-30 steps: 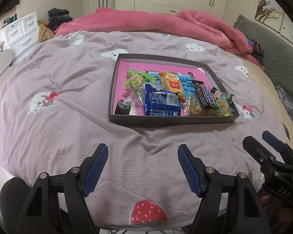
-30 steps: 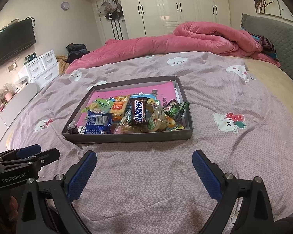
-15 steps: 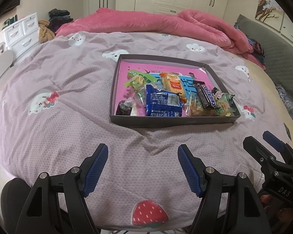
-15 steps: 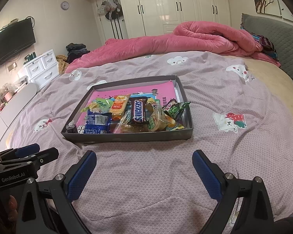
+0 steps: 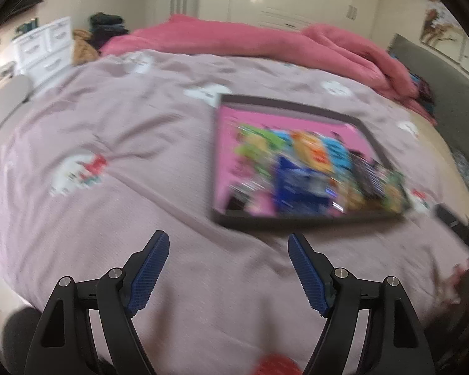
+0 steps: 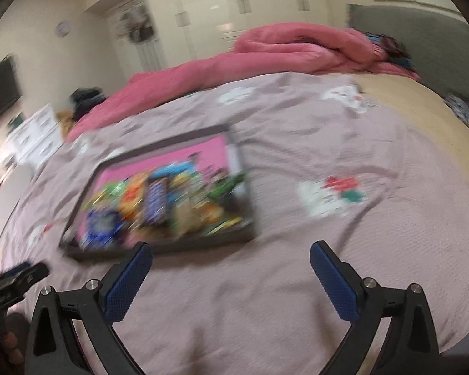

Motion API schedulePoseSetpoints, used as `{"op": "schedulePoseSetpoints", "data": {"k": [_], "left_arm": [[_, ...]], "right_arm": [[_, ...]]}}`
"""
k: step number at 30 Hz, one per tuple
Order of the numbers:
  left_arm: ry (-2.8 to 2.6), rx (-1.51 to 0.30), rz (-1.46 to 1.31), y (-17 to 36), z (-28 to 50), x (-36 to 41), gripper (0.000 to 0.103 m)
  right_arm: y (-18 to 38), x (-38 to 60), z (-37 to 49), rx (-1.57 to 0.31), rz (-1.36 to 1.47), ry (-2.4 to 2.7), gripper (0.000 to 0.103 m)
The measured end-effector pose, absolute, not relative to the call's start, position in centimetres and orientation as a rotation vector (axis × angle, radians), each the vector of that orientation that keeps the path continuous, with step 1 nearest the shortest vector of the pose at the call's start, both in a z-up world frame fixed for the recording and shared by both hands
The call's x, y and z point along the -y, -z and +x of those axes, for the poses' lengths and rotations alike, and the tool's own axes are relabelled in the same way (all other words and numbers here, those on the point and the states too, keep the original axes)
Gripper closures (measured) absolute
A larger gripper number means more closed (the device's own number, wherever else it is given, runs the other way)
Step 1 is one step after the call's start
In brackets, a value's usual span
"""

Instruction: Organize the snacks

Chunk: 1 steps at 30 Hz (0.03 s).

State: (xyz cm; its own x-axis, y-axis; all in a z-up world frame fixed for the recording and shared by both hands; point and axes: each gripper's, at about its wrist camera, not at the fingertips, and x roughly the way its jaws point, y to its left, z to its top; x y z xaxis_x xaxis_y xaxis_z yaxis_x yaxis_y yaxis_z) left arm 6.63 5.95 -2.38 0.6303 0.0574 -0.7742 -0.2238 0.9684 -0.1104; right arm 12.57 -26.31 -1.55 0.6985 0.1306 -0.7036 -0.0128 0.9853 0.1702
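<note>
While both views blur, shallow rectangular grey tray (image 5: 303, 220) of crinkly snack packets (image 6: 159, 206) sits on textured mauve bedspread (image 5: 109, 187); left tool (image 5: 228, 243), right tool (image 6: 229, 251) before tray, jaws spread, empty.

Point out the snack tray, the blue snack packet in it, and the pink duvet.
snack tray (image 5: 297, 220), left wrist view, near grey wall.
blue snack packet (image 5: 300, 187), left wrist view, middle of the blurred wrapper.
pink duvet (image 6: 297, 50), right wrist view, middle of the bunched fabric.
</note>
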Motion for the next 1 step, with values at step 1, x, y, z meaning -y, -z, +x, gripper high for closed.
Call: {"op": "schedulePoseSetpoints", "data": {"k": [1], "left_arm": [[-0.190, -0.872, -0.202, 2.47, 7.38, -7.26, 0.023]], "right_arm": [[1.52, 28.03, 14.05, -0.787, 0.182, -0.030, 0.001]]}}
